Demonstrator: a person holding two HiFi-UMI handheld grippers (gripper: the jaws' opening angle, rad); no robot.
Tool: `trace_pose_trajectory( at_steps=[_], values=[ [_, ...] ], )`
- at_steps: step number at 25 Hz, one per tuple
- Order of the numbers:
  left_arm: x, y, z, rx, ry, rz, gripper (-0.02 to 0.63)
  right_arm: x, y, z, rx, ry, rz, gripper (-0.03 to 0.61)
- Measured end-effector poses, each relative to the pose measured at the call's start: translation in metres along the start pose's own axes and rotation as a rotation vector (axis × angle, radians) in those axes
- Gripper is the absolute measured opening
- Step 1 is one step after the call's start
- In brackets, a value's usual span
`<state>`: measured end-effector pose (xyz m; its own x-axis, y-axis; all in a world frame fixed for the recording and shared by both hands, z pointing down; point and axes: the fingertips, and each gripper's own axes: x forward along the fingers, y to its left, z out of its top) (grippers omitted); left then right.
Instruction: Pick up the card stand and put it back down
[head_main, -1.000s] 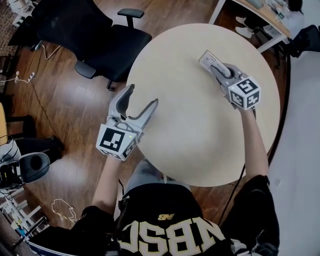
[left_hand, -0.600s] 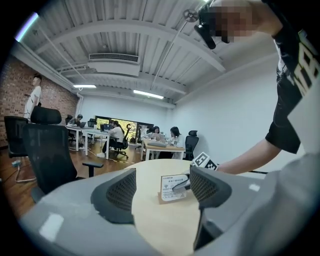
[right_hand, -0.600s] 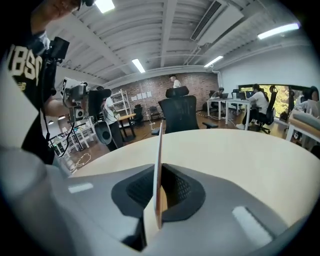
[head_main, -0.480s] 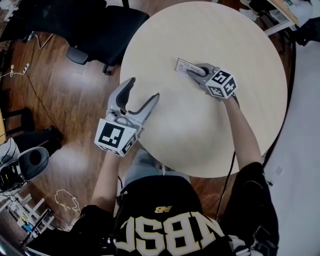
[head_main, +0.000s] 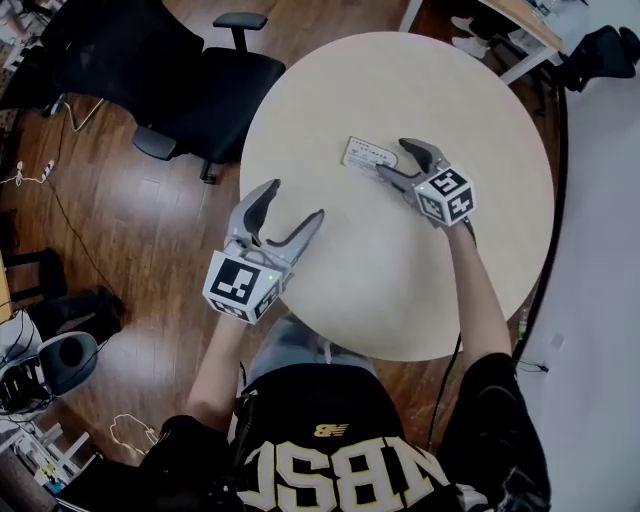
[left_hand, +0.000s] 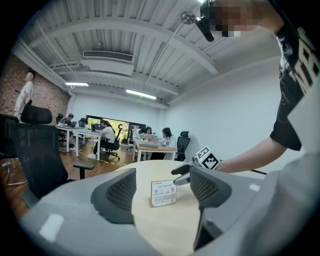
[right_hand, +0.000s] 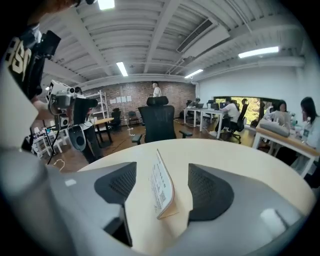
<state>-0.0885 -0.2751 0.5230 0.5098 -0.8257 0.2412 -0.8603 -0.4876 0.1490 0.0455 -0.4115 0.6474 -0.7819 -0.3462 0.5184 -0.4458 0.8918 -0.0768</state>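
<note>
The card stand (head_main: 368, 155), a small white printed card on a tan base, stands upright on the round beige table (head_main: 400, 280). My right gripper (head_main: 394, 160) is open around its right end; its jaws have just been opening. In the right gripper view the card stand (right_hand: 162, 190) sits edge-on between the two pads, with a gap on each side. My left gripper (head_main: 293, 202) hangs open and empty over the table's left edge. It points at the card stand (left_hand: 163, 193), which is some way ahead of it.
A black office chair (head_main: 190, 80) stands on the wooden floor left of the table. A white desk (head_main: 520, 25) stands beyond the table at the top right. Other desks with seated people show far off in both gripper views.
The right gripper has come down to the table with the card stand and opened its jaws; the stand now rests on the tabletop. The left gripper has sunk slightly.
</note>
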Motion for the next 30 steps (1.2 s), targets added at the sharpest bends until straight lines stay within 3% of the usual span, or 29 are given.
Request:
trace_pose_trajectory(
  at_steps=[3, 7, 13, 16, 18, 22, 25, 30],
  values=[
    [-0.014, -0.009, 0.013, 0.003, -0.039, -0.018, 0.339, -0.041, 0.026, 0.041, -0.001, -0.088, -0.076, 0.337],
    [-0.037, -0.035, 0.018, 0.051, -0.053, -0.061, 0.339, -0.105, 0.099, 0.082, 0.015, -0.246, -0.139, 0.336],
    [-0.081, -0.057, 0.058, 0.107, -0.108, -0.095, 0.339, -0.181, 0.198, 0.131, 0.027, -0.480, -0.366, 0.348],
    [-0.113, -0.078, 0.068, 0.138, -0.140, -0.067, 0.339, -0.211, 0.236, 0.123, 0.080, -0.525, -0.484, 0.364],
    [-0.137, -0.093, 0.075, 0.149, -0.163, -0.041, 0.339, -0.225, 0.260, 0.114, 0.093, -0.528, -0.517, 0.368],
    [-0.191, -0.129, 0.067, 0.155, -0.192, -0.009, 0.332, -0.245, 0.319, 0.098, 0.097, -0.544, -0.508, 0.374],
    [-0.235, -0.169, 0.046, 0.119, -0.196, 0.023, 0.327, -0.273, 0.370, 0.077, 0.161, -0.567, -0.502, 0.374],
    [-0.292, -0.224, -0.004, 0.105, -0.105, 0.046, 0.319, -0.298, 0.439, 0.024, 0.272, -0.533, -0.501, 0.373]
  ],
)
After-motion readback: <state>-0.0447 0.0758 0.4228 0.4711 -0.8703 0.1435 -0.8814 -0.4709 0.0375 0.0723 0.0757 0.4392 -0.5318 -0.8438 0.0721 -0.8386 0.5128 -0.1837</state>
